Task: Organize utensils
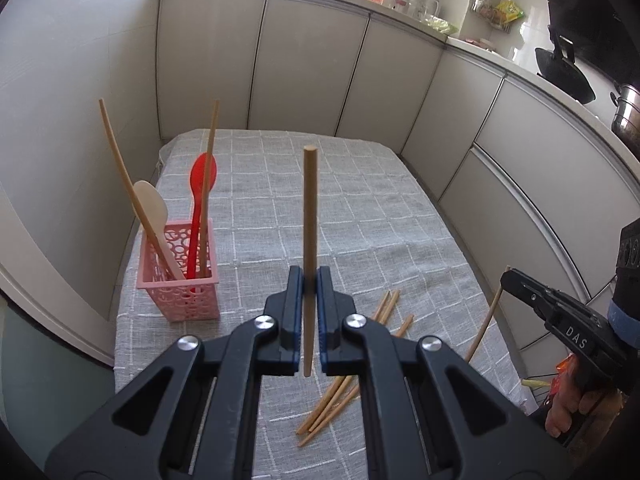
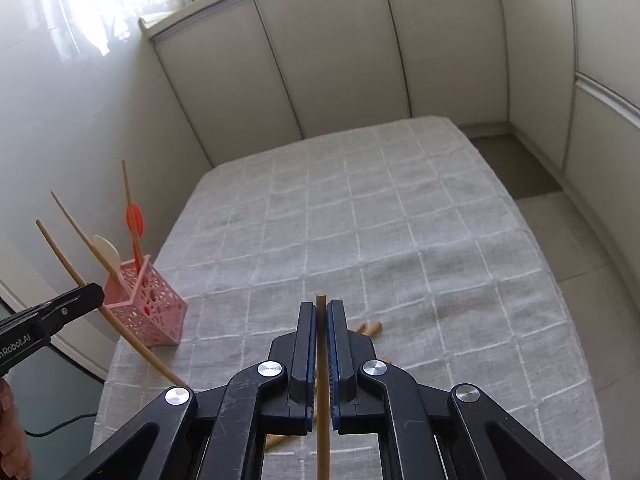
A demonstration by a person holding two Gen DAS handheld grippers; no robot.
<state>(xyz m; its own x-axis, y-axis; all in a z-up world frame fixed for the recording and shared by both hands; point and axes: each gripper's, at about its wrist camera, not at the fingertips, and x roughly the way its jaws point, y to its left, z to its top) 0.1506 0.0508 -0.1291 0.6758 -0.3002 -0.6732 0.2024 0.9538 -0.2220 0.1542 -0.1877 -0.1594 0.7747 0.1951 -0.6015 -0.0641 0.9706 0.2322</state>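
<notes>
My left gripper (image 1: 309, 276) is shut on a wooden chopstick (image 1: 309, 216) and holds it upright above the table, to the right of the pink basket (image 1: 180, 294). The basket holds a red spoon (image 1: 202, 184), a cream spoon (image 1: 151, 204) and two chopsticks (image 1: 210, 168). My right gripper (image 2: 321, 307) is shut on another chopstick (image 2: 322, 420); only its tip shows past the pads. It hangs over several loose chopsticks (image 1: 340, 392) on the cloth. In the right wrist view the basket (image 2: 148, 304) sits at the left, with the left gripper (image 2: 86, 294) and its chopstick (image 2: 64, 260) in front.
The table has a grey checked cloth (image 2: 400, 240). White cabinet doors (image 1: 312, 60) wall it in at the back and right. A white wall (image 1: 60, 120) runs close along the left, behind the basket. Tiled floor (image 2: 568, 220) shows at the right.
</notes>
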